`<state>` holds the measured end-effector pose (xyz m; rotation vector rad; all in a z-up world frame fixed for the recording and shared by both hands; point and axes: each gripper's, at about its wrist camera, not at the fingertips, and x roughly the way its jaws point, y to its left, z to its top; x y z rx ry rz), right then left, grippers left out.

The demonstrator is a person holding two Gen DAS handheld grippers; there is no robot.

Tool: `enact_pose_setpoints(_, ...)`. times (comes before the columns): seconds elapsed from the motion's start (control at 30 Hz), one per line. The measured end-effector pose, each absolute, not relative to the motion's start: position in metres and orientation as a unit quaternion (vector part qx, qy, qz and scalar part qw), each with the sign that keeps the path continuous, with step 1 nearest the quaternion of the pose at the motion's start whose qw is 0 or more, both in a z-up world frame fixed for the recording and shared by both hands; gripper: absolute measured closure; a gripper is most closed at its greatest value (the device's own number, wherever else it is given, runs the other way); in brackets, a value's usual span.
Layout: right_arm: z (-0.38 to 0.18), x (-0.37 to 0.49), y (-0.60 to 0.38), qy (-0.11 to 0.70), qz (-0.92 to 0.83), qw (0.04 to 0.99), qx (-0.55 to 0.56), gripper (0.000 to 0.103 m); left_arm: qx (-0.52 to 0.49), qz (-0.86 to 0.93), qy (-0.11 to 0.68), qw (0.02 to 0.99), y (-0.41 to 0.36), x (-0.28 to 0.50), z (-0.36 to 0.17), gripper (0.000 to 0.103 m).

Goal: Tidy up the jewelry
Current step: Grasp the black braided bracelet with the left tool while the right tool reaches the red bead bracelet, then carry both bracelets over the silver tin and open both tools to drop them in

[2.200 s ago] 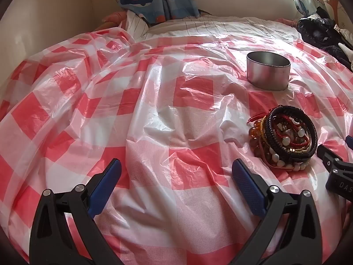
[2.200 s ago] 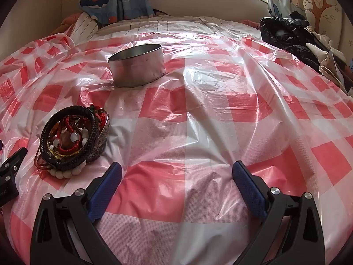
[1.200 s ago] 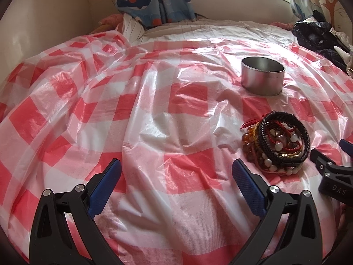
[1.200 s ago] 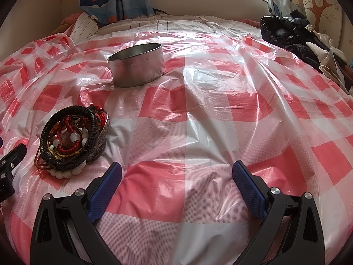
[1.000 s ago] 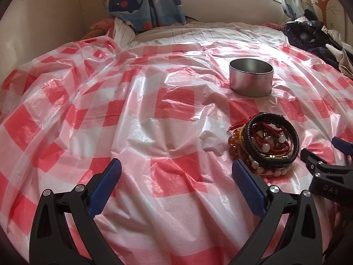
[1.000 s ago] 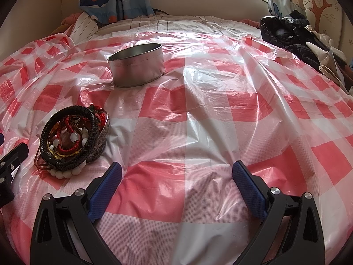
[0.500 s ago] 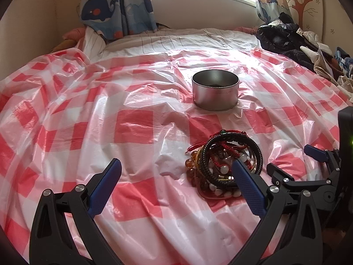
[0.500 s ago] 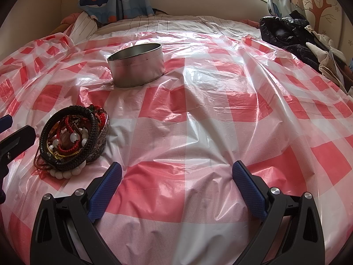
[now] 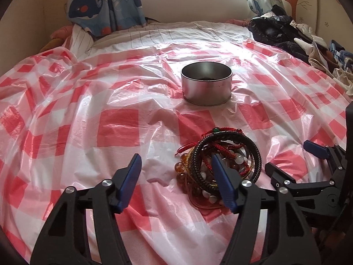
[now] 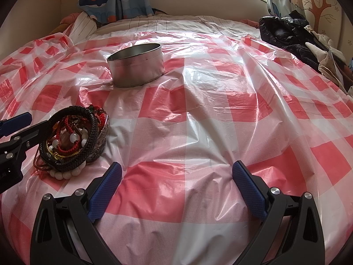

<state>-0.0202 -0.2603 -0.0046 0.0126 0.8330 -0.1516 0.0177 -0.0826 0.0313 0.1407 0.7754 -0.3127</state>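
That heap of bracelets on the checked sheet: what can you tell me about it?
The heap of bracelets is a tangled stack: black braided cords on top, red woven strings, white and amber beads, and a silvery bangle on one side. It lies on the red-and-white plastic sheet, nearer than the metal tin. The left gripper is closing; one finger overlaps the heap, contact unclear.

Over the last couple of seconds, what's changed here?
The left gripper swung toward the bracelet pile; its jaws are closing, one finger over the pile, nothing gripped yet. The right gripper, open, the metal tin and the pile stayed put.
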Motion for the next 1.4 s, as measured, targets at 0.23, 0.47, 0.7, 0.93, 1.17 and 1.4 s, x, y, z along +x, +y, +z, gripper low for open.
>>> enact_pose_setpoints(0.23,-0.004,-0.020,-0.260,0.404,-0.074,0.912,0.006,0.007,0.086,-0.171,0.380,0.905,-0.090,0.021,0.028,0.089)
enact_pose_setpoints(0.47,-0.003,-0.021,-0.260,0.403,-0.071,0.913,0.007,0.007,0.014,-0.207,0.396,0.894,-0.073,0.027,0.037,0.097)
enact_pose_setpoints(0.7,0.020,-0.038,-0.251,0.346,-0.016,0.938,0.011,0.007,-0.052,-0.195,0.391,0.898,-0.034,0.034,0.052,0.098)
enact_pose_setpoints(0.93,0.039,-0.039,-0.215,0.315,0.113,0.942,0.000,0.009,-0.089,-0.150,0.398,0.901,0.000,0.045,0.052,0.098)
enact_pose_setpoints(1.17,0.032,-0.015,-0.198,0.357,0.178,0.917,0.001,0.053,-0.089,-0.149,0.392,0.903,0.002,0.045,0.054,0.097)
enact_pose_setpoints(1.4,0.022,0.013,-0.182,0.394,0.191,0.898,-0.044,0.081,-0.088,-0.149,0.391,0.904,0.002,0.046,0.056,0.097)
